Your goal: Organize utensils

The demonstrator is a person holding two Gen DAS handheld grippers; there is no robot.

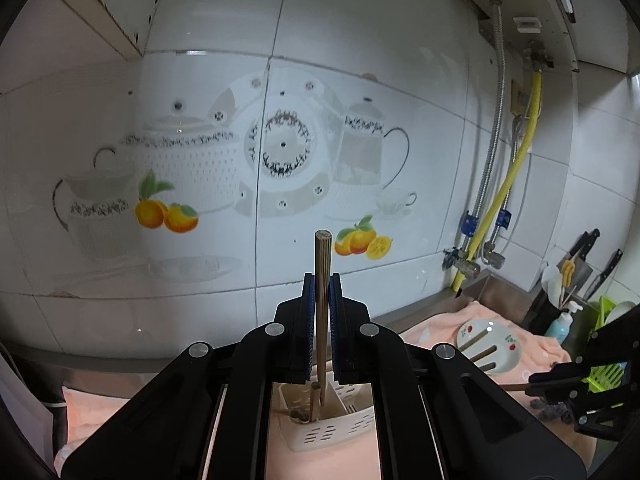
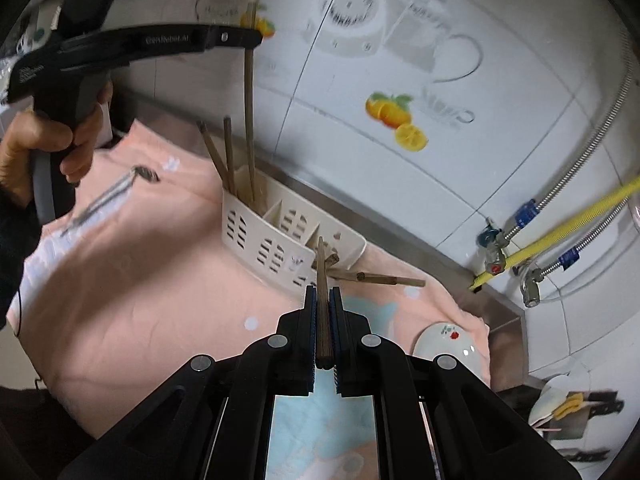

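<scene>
On the towel-covered counter (image 2: pixel 132 280) the white caddy (image 2: pixel 276 240) is being filled. One chopstick (image 1: pixel 322 280) is clamped upright by the left hand-held gripper (image 1: pixel 322 292) over its end compartment, needing lowering and release; another chopstick (image 2: pixel 323 300) is clamped by the right hand-held gripper (image 2: pixel 323 300).

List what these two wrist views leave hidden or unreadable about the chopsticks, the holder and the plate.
- Left wrist view: the holder is mostly covered by the left tongs; only part of it shows.
- Left wrist view: the chopsticks on the plate are cut off by the tongs' body.
- Right wrist view: the plate is half hidden behind the right tongs.
- Right wrist view: the metal utensil on the pink cloth is motion-blurred; its type is unclear.
</scene>
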